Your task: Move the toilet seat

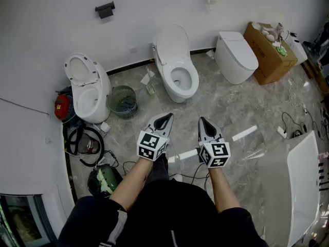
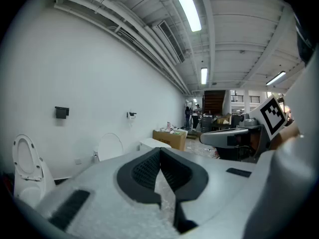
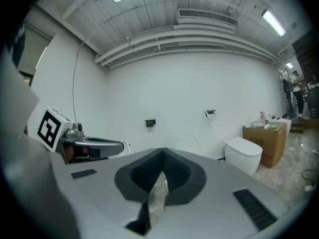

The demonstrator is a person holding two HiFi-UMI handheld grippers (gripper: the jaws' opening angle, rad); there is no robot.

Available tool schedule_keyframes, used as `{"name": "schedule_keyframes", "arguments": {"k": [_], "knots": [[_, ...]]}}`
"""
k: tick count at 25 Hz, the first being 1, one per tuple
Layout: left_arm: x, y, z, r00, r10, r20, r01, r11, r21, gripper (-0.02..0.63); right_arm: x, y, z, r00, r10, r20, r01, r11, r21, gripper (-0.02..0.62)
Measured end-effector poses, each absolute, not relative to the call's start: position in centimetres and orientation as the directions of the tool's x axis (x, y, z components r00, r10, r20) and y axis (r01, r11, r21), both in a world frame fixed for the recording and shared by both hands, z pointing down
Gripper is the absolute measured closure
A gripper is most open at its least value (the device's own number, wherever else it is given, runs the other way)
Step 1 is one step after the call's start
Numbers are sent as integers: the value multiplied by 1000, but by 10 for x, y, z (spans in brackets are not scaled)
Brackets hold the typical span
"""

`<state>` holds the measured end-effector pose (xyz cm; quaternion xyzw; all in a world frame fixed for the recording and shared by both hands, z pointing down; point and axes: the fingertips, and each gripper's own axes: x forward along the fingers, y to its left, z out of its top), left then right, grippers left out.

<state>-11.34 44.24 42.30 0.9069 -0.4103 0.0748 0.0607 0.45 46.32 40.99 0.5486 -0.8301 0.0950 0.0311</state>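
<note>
**Task status**

- Not started, judging from the present positions. Neither gripper is touching any toilet; both are held above the marble floor (image 1: 241,107), well apart from the fixtures along the wall.
- Left gripper (image 1: 165,119): jaws fully together, nothing between them. The left gripper view confirms this, with the pads meeting at the tip (image 2: 159,151).
- Right gripper (image 1: 203,123): jaws likewise fully together and empty, as the right gripper view shows (image 3: 162,152).
- Remaining: approach, contact with the seat, and the move itself. That is the whole task.

**Location of the task item**

- Three toilets stand in a row. Both grippers point roughly toward the middle toilet (image 1: 177,68), so its toilet seat (image 1: 193,81) is the probable target; the task sentence does not say which unit is meant.
- The left toilet (image 1: 88,94) stands beside a wire waste basket (image 1: 122,102). The right toilet (image 1: 235,56) stands next to a cardboard box (image 1: 268,55).

**Appearance of the task item**

- Middle toilet: white, oval. Lid (image 1: 171,42) raised against the wall. The seat appears to lie flat on the bowl rim, with the bowl opening exposed.
- Left toilet: seat ring and lid both raised.
- Right toilet: lid shut, seat not visible.
- Expected handling: a hinged, smooth, rigid ring. Closed jaws could push it; a grip would first require them to open
</note>
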Motion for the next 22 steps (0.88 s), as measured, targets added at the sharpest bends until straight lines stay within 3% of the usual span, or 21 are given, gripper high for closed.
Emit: {"name": "schedule_keyframes", "arguments": {"k": [22], "knots": [[-95, 466, 425, 665, -721, 195, -741, -670, 47, 604, 22, 493, 413, -396, -908, 136, -913, 375, -161, 591]]}}
